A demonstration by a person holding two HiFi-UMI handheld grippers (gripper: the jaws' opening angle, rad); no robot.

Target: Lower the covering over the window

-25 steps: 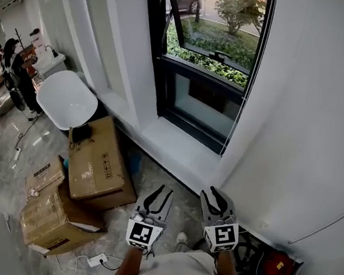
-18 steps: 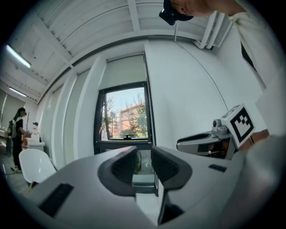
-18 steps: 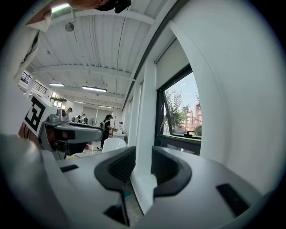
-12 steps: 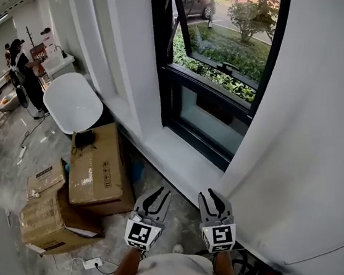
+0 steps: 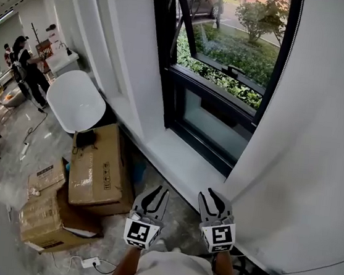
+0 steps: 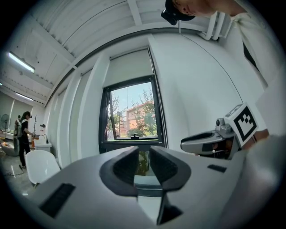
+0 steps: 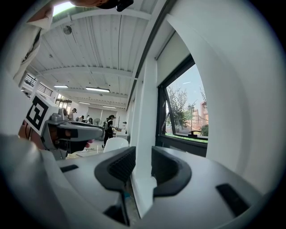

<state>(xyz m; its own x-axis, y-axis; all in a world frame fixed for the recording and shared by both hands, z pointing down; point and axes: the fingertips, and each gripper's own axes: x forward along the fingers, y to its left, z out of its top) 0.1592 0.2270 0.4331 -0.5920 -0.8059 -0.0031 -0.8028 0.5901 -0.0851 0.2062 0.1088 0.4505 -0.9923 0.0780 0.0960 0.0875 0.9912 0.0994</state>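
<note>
The blind (image 6: 129, 67) is drawn up across the top of the window (image 6: 134, 116), ahead of and well above the left hand-held gripper (image 6: 142, 163), and the glass below it is uncovered. The jaws of the left hand-held gripper are closing, with a narrow gap between the pads and nothing in it. The right hand-held gripper (image 7: 143, 165) has its jaws apart and is also empty. In the head view the two are held side by side, low in front of the person. Both point toward the window sill (image 5: 181, 160), which lies just ahead of them. The white wall (image 5: 319, 152) rises to the right of the right hand-held gripper. Cardboard boxes (image 5: 96, 168) stand on the floor to the left of the left hand-held gripper, with a white chair (image 5: 76, 100) beyond them.
</note>
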